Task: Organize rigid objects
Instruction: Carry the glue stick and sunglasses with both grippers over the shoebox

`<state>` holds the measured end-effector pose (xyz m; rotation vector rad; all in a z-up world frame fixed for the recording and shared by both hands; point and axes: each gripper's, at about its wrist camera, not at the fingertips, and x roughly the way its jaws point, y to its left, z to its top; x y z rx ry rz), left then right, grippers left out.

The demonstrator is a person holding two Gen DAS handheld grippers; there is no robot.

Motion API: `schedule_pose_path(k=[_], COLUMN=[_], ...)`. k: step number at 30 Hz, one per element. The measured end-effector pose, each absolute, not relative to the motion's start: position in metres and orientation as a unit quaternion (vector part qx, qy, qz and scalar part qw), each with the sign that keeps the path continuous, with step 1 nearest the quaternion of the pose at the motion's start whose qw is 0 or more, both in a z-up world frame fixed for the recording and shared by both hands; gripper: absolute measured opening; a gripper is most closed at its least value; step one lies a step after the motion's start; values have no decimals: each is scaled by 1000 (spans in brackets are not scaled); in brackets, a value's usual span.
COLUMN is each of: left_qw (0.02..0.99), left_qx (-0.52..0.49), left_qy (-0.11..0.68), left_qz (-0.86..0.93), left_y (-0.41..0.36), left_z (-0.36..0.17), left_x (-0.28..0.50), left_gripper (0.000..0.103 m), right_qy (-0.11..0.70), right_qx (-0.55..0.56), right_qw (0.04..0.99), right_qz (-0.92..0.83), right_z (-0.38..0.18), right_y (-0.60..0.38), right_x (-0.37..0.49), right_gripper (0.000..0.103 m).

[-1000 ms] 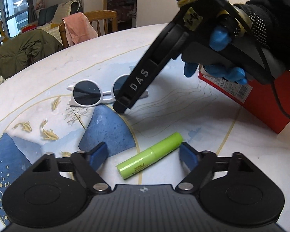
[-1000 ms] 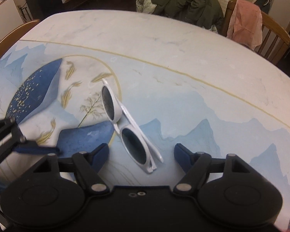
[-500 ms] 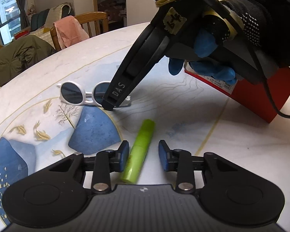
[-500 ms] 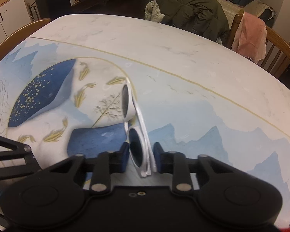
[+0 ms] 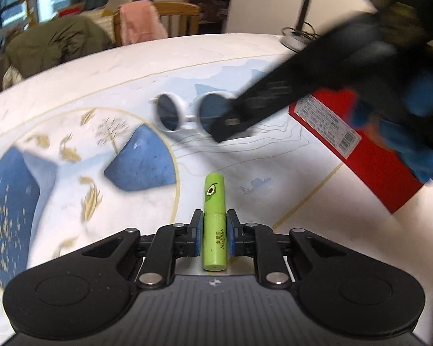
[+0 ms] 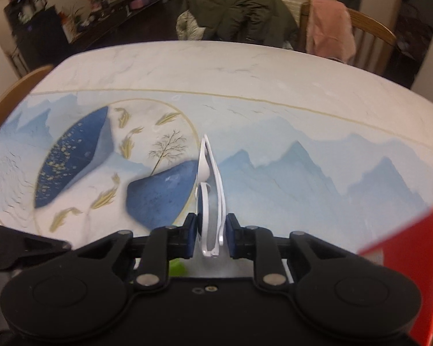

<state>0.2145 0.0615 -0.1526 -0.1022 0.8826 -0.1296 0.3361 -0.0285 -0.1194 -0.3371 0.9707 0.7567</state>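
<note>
A lime-green tube [image 5: 214,199] with an avocado print points away from me over the painted table [image 5: 274,196]. My left gripper [image 5: 214,222] is closing tight, with both blue pads pressed on the tube's lower half. White round sunglasses [image 6: 209,201] stick forward, edge on, from my right gripper [image 6: 210,225], whose jaws are closing on the frame at one lens. In the left wrist view the sunglasses [image 5: 168,114] face me upright, with the blurred right gripper [image 5: 231,124] on the right lens and a gloved hand [image 5: 412,132] behind it.
A red box [image 5: 369,155] lies on the table to the right, also seen at the right edge as the red box [image 6: 412,259]. Beyond the far rim stand a wooden chair with a pink cloth [image 6: 329,28] and a green jacket [image 6: 239,8].
Both grippers went from wide open to shut, the left on the green tube and the right on the sunglasses. The tube turned straight between the pads, and the sunglasses now stand upright in the right gripper.
</note>
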Motion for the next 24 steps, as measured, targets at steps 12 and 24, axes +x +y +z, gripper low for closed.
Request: schedule_pose_path(k=[12,24], left_qw=[903,918], left_qx=[-130,-132], left_qy=[409,372], left_qz=[-25,-40], left_y=[59,14], left_z=[-122,-55], left_x=[180,167], left_gripper=[16,16], right_qy=[449,398], right_qx=[-60,-18], right_qw=[833,866], right_qz=[317,302], right_z=[-77,-25], right_y=[-116,-187], right_x=[270,239], right_gripper=[20,20])
